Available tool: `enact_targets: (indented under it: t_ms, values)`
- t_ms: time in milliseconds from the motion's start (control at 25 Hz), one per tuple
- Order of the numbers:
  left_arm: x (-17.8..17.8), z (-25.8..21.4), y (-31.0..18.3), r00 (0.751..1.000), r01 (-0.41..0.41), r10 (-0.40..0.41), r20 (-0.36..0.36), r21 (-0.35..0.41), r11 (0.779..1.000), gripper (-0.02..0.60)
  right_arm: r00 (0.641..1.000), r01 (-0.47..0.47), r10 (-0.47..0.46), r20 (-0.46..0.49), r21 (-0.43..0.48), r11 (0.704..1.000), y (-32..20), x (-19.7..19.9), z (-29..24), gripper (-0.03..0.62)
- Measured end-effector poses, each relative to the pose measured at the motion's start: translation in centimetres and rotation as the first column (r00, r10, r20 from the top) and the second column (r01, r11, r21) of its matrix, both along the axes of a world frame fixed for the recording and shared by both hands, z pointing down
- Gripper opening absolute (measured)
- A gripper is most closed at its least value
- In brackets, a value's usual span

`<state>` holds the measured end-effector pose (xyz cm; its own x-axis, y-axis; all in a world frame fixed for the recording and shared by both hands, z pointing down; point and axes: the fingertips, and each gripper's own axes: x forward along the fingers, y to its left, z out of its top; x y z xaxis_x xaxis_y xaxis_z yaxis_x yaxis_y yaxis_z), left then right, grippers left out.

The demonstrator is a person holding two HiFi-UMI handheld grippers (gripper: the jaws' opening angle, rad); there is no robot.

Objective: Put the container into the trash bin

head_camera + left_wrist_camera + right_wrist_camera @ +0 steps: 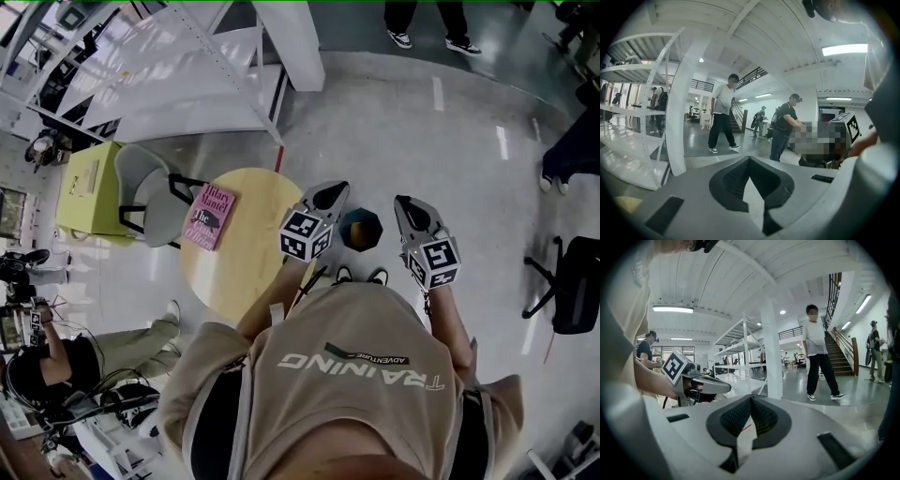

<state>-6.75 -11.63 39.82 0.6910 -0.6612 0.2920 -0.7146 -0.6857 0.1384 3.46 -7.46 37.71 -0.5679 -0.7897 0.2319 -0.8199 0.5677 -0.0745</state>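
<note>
Left gripper (330, 195) and right gripper (409, 202) are both clenched with nothing between the jaws. The dark faceted trash bin (375, 225) stands on the floor below, between their tips, mouth up. An orange thing (357, 234) lies inside, perhaps the container. The round yellow table (248, 267) lies to the left, with open floor beyond.

Open floor (450, 131) fills the upper right of the head view, passable up to a bystander's shoes (427, 37) at the top edge. The bin (361, 230) stands at centre frame with its mouth facing up, in the gap between the left gripper (330, 197) and the right gripper (412, 211), both with jaws closed. The table (248, 253) crowds in just left of the bin, with a chair (145, 192) beyond it. Shelving (159, 75) and a pillar (295, 42) close off the upper left. An office chair (572, 281) blocks the right edge. The bin may already hold something yellowish.
</note>
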Motion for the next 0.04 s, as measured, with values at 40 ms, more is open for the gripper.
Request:
enact_targets:
  t_ms: [40]
  values:
    - [-0.11,0.07,-0.12,1.000,0.000,0.000,0.000,0.000,1.000,0.009,1.000,0.003,-0.003,-0.004,-0.005,1.000,-0.04,-0.13,0.15,-0.003]
